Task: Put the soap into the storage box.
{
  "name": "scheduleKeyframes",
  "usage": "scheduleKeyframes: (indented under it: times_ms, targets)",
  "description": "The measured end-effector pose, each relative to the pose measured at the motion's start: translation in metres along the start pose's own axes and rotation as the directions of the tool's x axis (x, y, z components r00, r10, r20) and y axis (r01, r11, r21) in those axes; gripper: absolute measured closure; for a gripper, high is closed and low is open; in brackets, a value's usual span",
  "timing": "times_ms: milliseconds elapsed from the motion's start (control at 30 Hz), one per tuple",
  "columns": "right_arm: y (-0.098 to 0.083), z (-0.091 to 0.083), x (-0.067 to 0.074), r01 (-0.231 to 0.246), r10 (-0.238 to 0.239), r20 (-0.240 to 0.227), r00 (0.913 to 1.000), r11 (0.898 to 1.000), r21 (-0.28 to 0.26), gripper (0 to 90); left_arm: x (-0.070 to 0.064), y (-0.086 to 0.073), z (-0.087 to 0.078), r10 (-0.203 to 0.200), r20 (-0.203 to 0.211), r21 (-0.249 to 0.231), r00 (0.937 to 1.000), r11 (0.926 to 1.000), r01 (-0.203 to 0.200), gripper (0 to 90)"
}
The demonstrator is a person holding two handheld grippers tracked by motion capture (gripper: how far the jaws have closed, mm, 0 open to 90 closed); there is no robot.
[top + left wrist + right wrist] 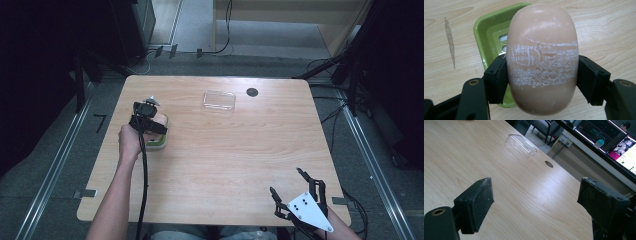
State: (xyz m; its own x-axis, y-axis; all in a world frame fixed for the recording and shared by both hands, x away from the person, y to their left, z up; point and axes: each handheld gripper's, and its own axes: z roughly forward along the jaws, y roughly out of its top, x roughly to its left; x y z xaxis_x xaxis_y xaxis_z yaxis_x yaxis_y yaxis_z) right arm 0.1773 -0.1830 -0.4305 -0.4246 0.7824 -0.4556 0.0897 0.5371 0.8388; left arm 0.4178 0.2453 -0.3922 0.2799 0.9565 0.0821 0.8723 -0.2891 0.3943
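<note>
- Over the left part of the table (pixel 225 150), the left gripper (pixel 150 116) is held in the person's left hand (pixel 129 142), pointing down, with its cable trailing back along the forearm.
- Between its 2 jaws, a pinkish oval soap (pixel 542 60) is clamped; both pads are pressed against its sides, where a band of whitish scuffing is seen across its middle.
- Directly beneath the soap, a green dish (pixel 484 32) is seen on the wood; whether the soap is touching it cannot be told.
- At the near right corner of the table, the right gripper (pixel 296 189) is held with its 2 jaws spread wide and nothing between them; a grey plate is carried on its top.
- Toward the far side, a clear lid (pixel 219 100) is laid flat on the table, well apart from both grippers; it is also seen ahead in the right gripper view (pixel 521 144).
- Just to the right of the lid, a dark round hole (pixel 252 92) is set in the tabletop.
</note>
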Motion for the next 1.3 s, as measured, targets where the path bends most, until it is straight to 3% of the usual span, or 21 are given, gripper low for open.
scheduleKeyframes:
  times_ms: [567,900,1300]
  targets:
    - [0.0,0.0,0.0,0.002,-0.002,-0.001,1.0,1.0,0.001,13.2,-0.002,0.009,0.01,-0.035,-0.017,-0.007,0.9992,0.9994,0.035,33.8]
    - [0.0,0.0,0.0,0.002,-0.002,0.0,1.0,1.0,0.002,13.2,0.011,0.006,0.016,-0.096,-0.028,-0.017,0.995,0.9953,0.096,33.7]
    - [0.0,0.0,0.0,0.004,-0.004,0.0,1.0,1.0,0.001,13.1,0.017,0.003,0.026,-0.119,-0.036,-0.008,0.9922,0.9928,0.119,33.7]
